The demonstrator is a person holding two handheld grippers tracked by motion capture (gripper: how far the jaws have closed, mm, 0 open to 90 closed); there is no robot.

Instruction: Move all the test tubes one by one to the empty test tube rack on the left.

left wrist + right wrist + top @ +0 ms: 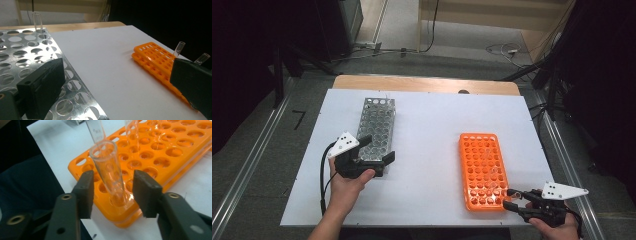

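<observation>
A clear glass tube stands tilted in a hole at the near right corner of the orange rack, on the right of the bench. The right claw straddles it, pads just beside but not pressing, so open. Well apart on the left, the left claw gapes wide over the near end of the metal rack.

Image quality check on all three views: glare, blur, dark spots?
High view: white table evenly lit, surroundings dark, slightly soft overall. Left gripper view: bright reflections on the metal rack, black background at right. Right gripper view: near glass tube sharp, the far orange rack soft.
</observation>
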